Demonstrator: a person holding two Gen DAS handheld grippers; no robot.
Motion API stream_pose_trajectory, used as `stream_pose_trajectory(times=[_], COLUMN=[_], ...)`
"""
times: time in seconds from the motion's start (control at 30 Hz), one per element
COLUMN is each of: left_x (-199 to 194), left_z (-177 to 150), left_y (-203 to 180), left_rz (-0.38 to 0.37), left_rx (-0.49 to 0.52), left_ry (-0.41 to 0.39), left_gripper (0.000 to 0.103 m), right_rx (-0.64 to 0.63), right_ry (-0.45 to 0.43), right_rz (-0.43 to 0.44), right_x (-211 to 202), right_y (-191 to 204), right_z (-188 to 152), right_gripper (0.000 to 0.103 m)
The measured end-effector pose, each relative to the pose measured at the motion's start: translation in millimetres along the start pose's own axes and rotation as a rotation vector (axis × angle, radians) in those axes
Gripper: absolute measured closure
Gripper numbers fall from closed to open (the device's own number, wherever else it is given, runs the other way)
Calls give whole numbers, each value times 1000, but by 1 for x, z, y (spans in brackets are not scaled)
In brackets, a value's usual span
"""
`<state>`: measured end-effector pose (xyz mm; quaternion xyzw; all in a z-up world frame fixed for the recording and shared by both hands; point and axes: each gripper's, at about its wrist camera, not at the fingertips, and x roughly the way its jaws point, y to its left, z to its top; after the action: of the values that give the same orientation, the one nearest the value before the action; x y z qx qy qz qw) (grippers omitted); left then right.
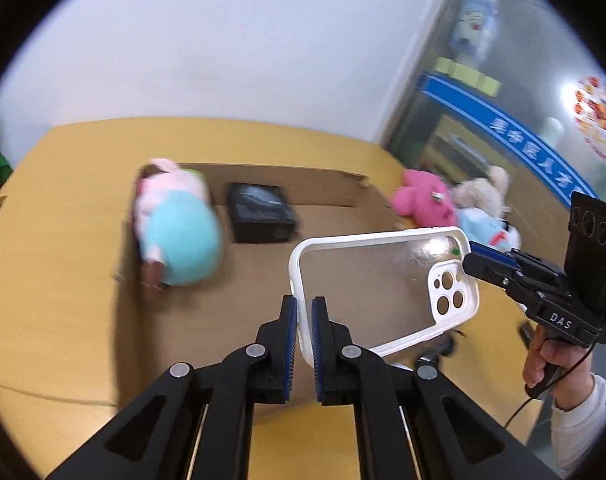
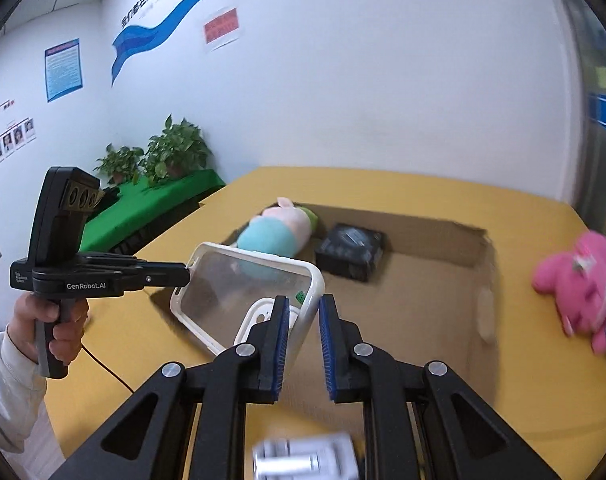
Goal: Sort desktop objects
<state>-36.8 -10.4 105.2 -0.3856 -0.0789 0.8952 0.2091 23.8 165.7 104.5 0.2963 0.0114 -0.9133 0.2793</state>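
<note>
Two handheld grippers share one clear, white-rimmed phone case [image 1: 383, 288], held in the air above an open cardboard box [image 1: 343, 192] on a yellow table [image 1: 63, 280]. The left gripper [image 1: 305, 320] is clamped on the case's plain short end, the rim pinched between its blue pads, so the case juts straight ahead of it and off to its right. The right gripper [image 2: 305, 320] pinches the opposite end, by the camera cut-out; seen from its own side, the case stretches ahead and to its left, where the other tool meets it.

The double hold looks deliberate: a thin, slippery shell of this kind would likely twist in a single pinch, and a grip at each end keeps it level for carrying.

Beyond both sets of fingers, inside the box, lie a pink-and-turquoise plush toy [image 1: 175, 232] and a small black box [image 1: 261, 218], apparently already sorted. A pink plush [image 2: 575, 280] waits outside the box, far to the right of the right gripper, beside a cream-coloured one [image 1: 483, 194]. A blurred white item [image 2: 307, 458] sits directly beneath the right gripper.
</note>
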Motion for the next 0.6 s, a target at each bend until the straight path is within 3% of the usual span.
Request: stream_pose_trajectory(times=[0.27, 0.6], left_x=[42, 98], left_z=[19, -3], left_y=[65, 81], left_rz=[182, 399], left_rx=[-48, 34], left_ry=[160, 440], left_gripper=[97, 97], right_rx=[46, 118], right_ry=[192, 539], right_rz=[96, 148], right_x=[125, 232], right_y=[-4, -9], right_z=[27, 0], right_gripper=[88, 85])
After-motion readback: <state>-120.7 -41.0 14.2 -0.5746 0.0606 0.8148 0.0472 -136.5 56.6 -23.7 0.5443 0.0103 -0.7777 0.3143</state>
